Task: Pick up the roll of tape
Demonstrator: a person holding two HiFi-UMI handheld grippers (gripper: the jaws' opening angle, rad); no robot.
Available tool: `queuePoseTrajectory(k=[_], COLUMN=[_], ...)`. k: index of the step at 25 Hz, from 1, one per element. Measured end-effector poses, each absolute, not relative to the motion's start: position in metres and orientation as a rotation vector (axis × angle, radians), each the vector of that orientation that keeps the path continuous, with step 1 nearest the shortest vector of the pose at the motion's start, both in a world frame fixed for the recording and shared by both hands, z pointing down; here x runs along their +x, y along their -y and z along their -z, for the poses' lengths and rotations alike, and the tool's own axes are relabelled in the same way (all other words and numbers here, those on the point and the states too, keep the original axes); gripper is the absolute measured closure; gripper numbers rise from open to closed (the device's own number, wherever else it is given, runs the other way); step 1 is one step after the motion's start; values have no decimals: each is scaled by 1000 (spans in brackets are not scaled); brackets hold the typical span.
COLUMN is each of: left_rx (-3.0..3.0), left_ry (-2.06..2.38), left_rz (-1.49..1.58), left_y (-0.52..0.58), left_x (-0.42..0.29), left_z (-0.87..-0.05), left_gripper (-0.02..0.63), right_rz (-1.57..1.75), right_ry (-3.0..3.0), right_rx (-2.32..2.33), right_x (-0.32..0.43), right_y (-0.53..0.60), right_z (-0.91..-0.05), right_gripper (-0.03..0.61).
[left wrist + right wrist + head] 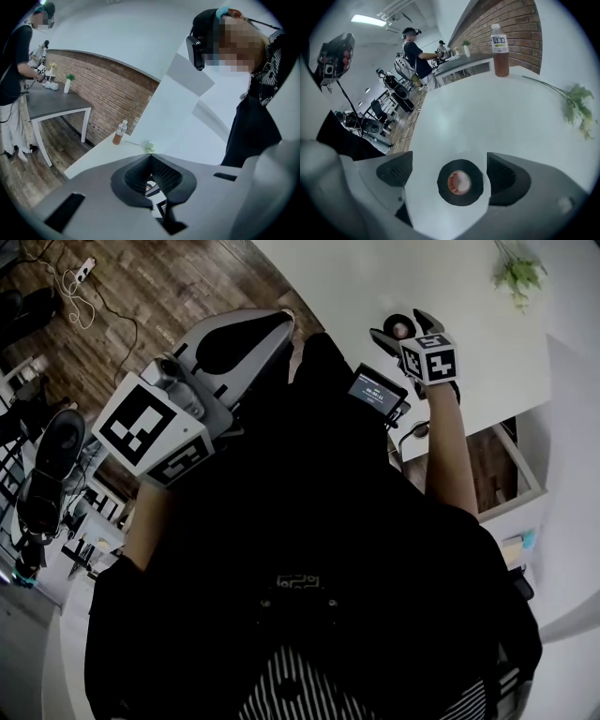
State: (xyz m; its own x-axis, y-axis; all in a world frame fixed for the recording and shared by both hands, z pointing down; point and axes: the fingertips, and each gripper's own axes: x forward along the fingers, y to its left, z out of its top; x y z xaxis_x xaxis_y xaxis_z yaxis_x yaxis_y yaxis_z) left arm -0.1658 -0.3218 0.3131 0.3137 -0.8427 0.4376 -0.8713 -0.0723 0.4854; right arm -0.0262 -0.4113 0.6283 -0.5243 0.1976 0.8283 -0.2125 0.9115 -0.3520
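You stand in a lab-like workroom, brick wall (pixel 112 89), your white table (pixel 497 108), another headset-wearing person (pixel 412 54) at a grey table (pixel 51 103), dark gear (pixel 52 465) and cables (pixel 80 292) on wood floor (pixel 178 282)

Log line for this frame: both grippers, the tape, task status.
right gripper: jaws open, touching nothing | roll of tape: flat on white table, between right jaws | left gripper: jaws shut, empty | status: tape not yet gripped

Head view: steep down, white table (pixel 394 296) at top. Left gripper view: low across it. Right gripper view: close over roll of tape (pixel 460 182). Gripper views share bottle (pixel 120 132), sprig (pixel 149 146).
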Motion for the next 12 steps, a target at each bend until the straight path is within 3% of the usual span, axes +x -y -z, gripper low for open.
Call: queuePoseTrajectory(k=[10, 12], left_rx=[1883, 1880], left_ry=[1539, 1544], left_rz=[-27, -23], left_y=[305, 303], left_x=[-169, -169], left_z=[-313, -314], left_gripper=[606, 606], right_rz=[-440, -360], right_ry=[1984, 1979], right_rx=[43, 75], right_x=[-18, -12], right_y=[406, 411], right_z=[-655, -661], right_gripper=[104, 154])
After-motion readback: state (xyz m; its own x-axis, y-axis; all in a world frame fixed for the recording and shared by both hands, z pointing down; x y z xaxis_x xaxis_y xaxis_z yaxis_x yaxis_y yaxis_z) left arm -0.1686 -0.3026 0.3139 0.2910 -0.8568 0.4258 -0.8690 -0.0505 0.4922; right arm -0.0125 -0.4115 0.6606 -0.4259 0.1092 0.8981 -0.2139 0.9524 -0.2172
